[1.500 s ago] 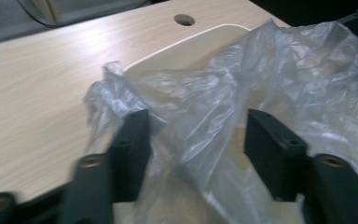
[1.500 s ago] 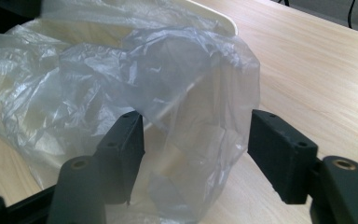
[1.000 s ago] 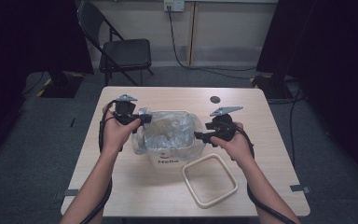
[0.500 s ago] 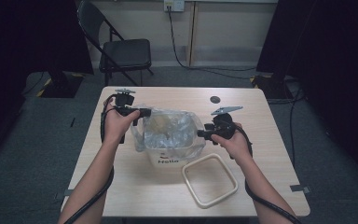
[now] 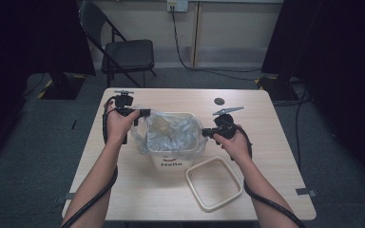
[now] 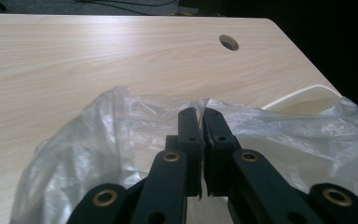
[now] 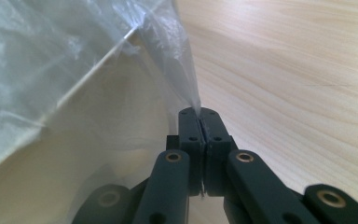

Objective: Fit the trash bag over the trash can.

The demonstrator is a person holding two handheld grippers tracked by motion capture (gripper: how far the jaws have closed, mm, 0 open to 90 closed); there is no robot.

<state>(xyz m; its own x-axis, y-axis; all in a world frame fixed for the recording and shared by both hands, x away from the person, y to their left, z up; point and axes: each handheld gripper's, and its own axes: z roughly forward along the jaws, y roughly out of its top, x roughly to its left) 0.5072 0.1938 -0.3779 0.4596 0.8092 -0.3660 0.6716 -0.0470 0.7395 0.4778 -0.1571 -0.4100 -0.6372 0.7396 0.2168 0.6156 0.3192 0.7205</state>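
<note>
High view: both grippers, left gripper point(image 5: 142, 113) and right gripper point(image 5: 205, 133), fingers clamped on the clear bag point(image 5: 171, 133), have drawn its mouth wider over the bin point(image 5: 173, 159).

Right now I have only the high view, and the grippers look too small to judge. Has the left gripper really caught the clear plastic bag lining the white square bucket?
Observer: Yes. The left gripper view shows the left gripper shut on a fold of the clear plastic bag.
Operator: And the right one?
Observer: In the right gripper view, the right gripper is shut on the bag's edge, which rises taut from its tips.
Operator: Inside the rim or outside?
Observer: Outside. It pinches beside the outer wall of the white square bucket, above the pale wooden table.
</note>
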